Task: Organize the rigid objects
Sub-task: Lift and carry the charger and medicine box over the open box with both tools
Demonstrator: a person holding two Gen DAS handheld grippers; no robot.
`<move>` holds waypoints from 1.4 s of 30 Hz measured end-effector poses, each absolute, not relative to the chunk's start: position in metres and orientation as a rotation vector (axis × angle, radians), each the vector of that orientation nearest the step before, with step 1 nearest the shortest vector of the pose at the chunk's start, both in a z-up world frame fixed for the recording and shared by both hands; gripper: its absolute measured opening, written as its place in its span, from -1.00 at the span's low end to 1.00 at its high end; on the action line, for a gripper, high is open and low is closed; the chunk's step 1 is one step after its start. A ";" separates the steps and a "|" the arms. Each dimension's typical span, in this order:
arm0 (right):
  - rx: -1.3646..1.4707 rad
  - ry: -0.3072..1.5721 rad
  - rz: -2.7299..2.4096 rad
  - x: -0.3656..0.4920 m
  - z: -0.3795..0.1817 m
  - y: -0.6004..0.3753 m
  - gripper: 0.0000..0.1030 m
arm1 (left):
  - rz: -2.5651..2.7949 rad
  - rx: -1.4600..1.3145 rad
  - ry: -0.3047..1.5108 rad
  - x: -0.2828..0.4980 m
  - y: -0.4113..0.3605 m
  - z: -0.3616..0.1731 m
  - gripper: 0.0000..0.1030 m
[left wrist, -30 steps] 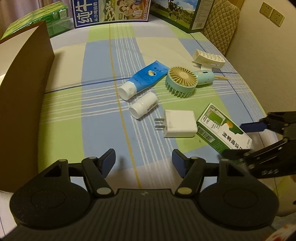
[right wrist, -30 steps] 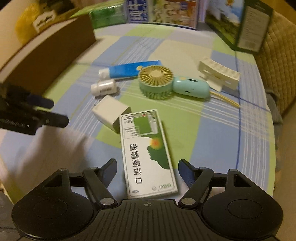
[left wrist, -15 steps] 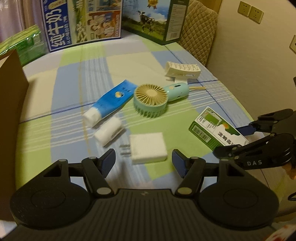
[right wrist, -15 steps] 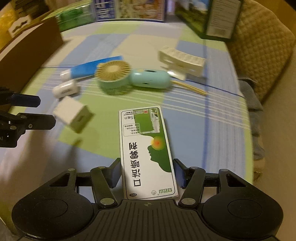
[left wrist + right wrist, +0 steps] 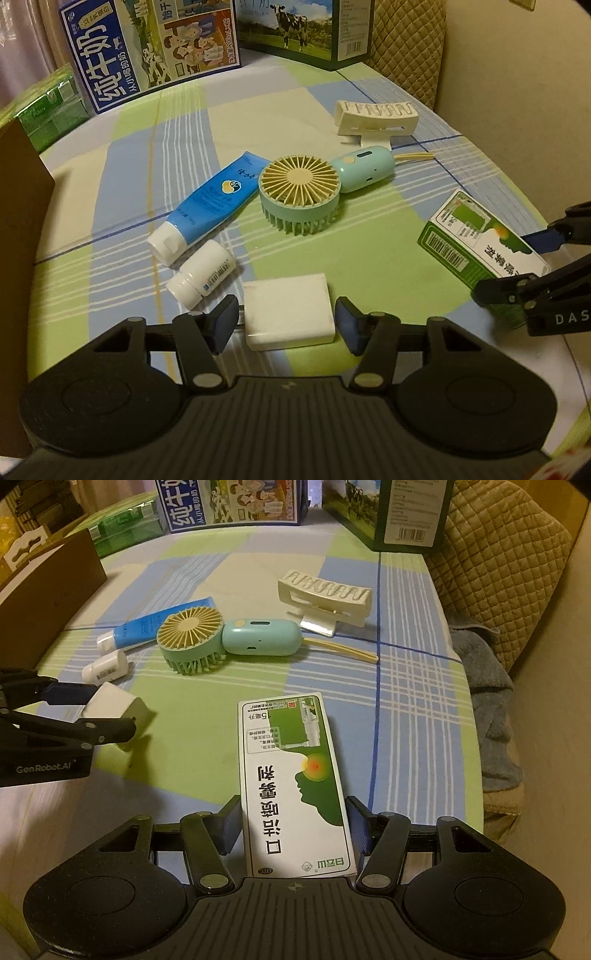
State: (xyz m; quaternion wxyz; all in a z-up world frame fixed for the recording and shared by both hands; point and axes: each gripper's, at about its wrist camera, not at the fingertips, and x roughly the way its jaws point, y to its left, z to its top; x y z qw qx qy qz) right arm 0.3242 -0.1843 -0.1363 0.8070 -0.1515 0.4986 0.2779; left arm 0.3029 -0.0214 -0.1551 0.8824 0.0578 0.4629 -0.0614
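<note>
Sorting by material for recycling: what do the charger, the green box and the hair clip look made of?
Charger: likely hard plastic, matte white, smooth faces with rounded edges.
Green box: printed cardboard, slightly glossy, with crisp folded edges and a barcode on its end.
Hair clip: probably rigid plastic, cream and matte, with moulded wavy teeth; any metal spring is not visible.

A blue milk carton box (image 5: 147, 48) and a dark green cow-printed box (image 5: 306, 29) are standing at the bench's (image 5: 258, 110) far edge (plaid cloth covering it), a quilted chair back (image 5: 495, 554) sitting behind.
</note>
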 end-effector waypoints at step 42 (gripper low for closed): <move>-0.541 1.050 0.956 0.275 -0.141 -0.086 0.01 | 0.159 -0.047 0.950 0.195 0.051 -0.138 -0.12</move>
